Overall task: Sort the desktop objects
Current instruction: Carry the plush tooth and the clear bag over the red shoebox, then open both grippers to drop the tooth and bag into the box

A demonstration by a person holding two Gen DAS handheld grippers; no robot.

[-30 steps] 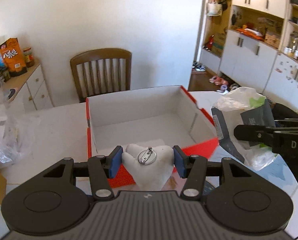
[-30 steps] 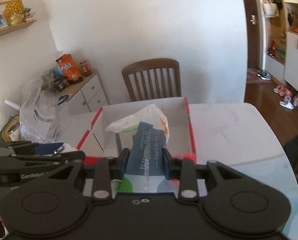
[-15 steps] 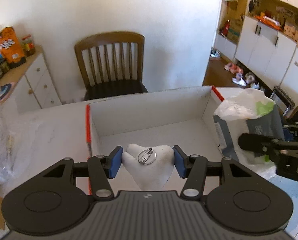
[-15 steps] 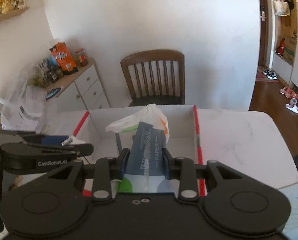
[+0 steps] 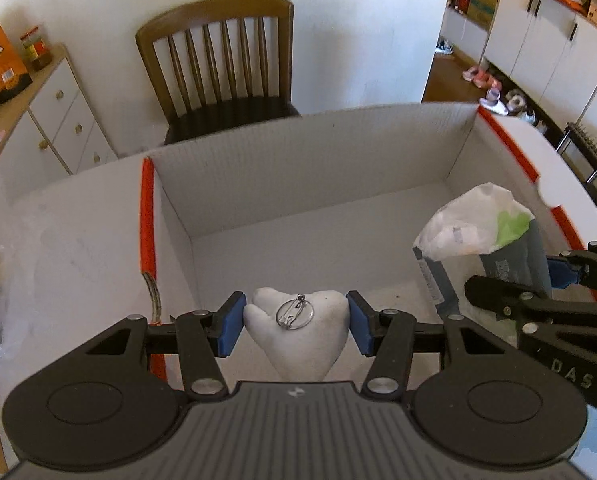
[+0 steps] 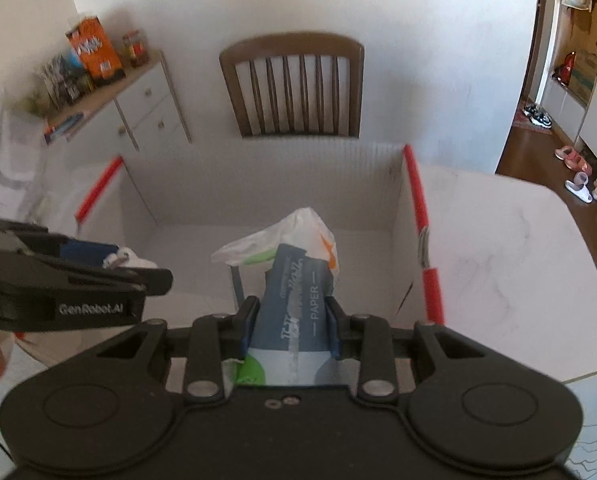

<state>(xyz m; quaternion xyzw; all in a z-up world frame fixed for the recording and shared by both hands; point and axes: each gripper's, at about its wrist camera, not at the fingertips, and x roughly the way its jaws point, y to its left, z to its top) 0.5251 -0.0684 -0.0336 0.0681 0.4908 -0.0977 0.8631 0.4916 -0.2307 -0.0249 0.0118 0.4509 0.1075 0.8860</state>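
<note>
one white heart brooch [image 5: 296, 334] pinched in left fingers [image 5: 230, 324], one tissue pack [image 6: 294, 312] in right fingers [image 6: 248, 326], above one box [image 5: 298, 184]

Daylight fills the room, strongest from the right, where the wooden floor [image 6: 546, 148] and white cabinets [image 5: 538, 36] glow warm. The white wall [image 5: 338, 20] is evenly lit and soft, without glare. Inside the white box [image 5: 298, 184] the left wall falls into gentle shadow. Both views bow hard at the edges, bending the chair [image 5: 218, 60] and the table rim [image 6: 578, 360]. The right wrist view is smeared by motion, most at its left side, where the sideboard [image 6: 110, 96] blurs; the left wrist view stays crisp.
</note>
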